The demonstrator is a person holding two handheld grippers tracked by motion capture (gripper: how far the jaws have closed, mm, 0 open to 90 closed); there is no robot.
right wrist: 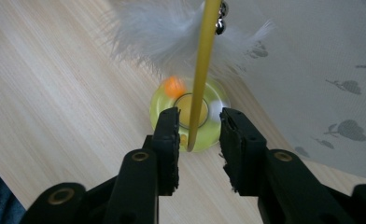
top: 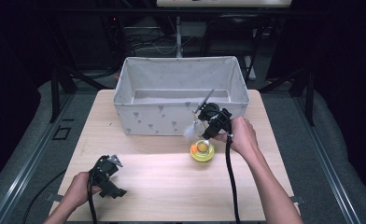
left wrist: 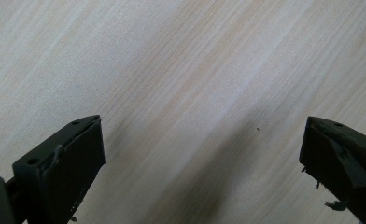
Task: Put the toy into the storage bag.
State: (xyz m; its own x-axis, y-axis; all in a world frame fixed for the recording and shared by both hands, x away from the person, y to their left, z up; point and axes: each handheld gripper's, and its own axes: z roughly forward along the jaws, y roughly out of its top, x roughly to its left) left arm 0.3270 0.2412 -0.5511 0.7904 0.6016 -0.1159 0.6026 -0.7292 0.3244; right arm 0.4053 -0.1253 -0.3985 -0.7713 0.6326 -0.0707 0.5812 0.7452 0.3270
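My right gripper has its jaws parted around the yellow wand, above the yellow dish; my left gripper gapes empty

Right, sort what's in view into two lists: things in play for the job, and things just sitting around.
In play:
- right gripper, jaws either side of the yellow stick
- yellow stick with white feathers
- yellow round toy on the table
- fabric bin, possibly the destination

Sitting around:
- left gripper, open over bare table

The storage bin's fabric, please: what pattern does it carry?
Small grey leaf-like prints on the white storage bin, clearest in the right gripper view.
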